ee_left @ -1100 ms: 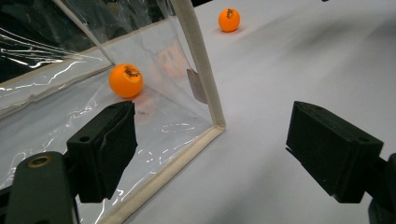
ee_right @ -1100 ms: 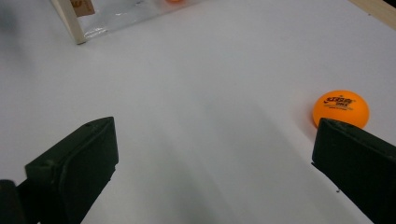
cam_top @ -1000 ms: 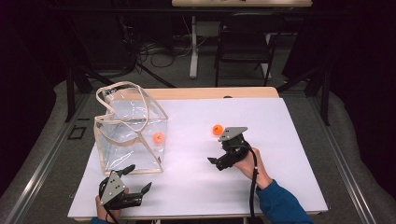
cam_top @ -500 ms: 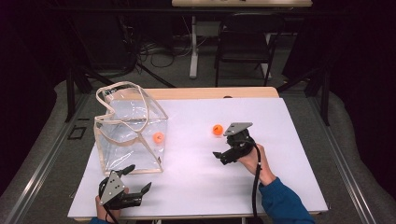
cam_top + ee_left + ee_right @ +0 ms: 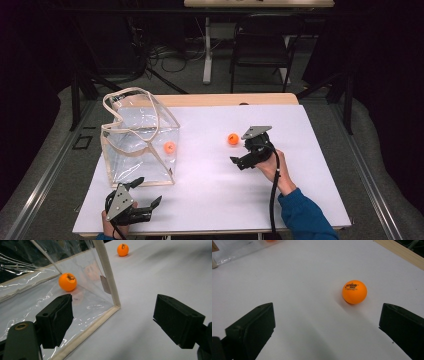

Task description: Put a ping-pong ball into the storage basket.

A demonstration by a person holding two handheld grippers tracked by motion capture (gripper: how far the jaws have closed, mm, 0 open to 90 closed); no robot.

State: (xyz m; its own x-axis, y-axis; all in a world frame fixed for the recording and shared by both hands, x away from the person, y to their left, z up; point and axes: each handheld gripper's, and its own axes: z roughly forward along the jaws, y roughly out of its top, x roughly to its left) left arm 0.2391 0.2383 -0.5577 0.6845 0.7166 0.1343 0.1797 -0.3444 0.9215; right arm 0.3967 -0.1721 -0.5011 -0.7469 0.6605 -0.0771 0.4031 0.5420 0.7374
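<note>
An orange ball [image 5: 354,292] lies loose on the white table [image 5: 210,175], roughly at the middle of the sheet and a little toward the far edge, with small dark print on its upper side. In the right gripper view it sits ahead of the two black jaws and nearer the right-hand one, touching neither. The right gripper [image 5: 248,150] is held just beside the ball on the person's side of it; its jaws are spread wide and hold nothing. A hand [image 5: 272,167] in a blue sleeve [image 5: 305,217] grips it from below, and a black cable trails back along the forearm.

To the left of the ball, well apart from it, stands a clear plastic bag [image 5: 137,142] with cream trim and looped handles, upright near the left edge of the table. A second orange ball [image 5: 67,282] rests on the bag's floor, close to the wall that faces the loose ball; it shows through the clear plastic in the left gripper view, with the loose ball farther off beyond the bag's corner.

The left gripper [image 5: 135,202] is at the near left corner of the table, just in front of the bag's near bottom edge. Its jaws also stand wide apart and empty, one before the bag's clear wall, the other over bare table.

Beyond the table are a dark chair [image 5: 262,47], a white stand leg [image 5: 206,50] and cables on a grey floor.
</note>
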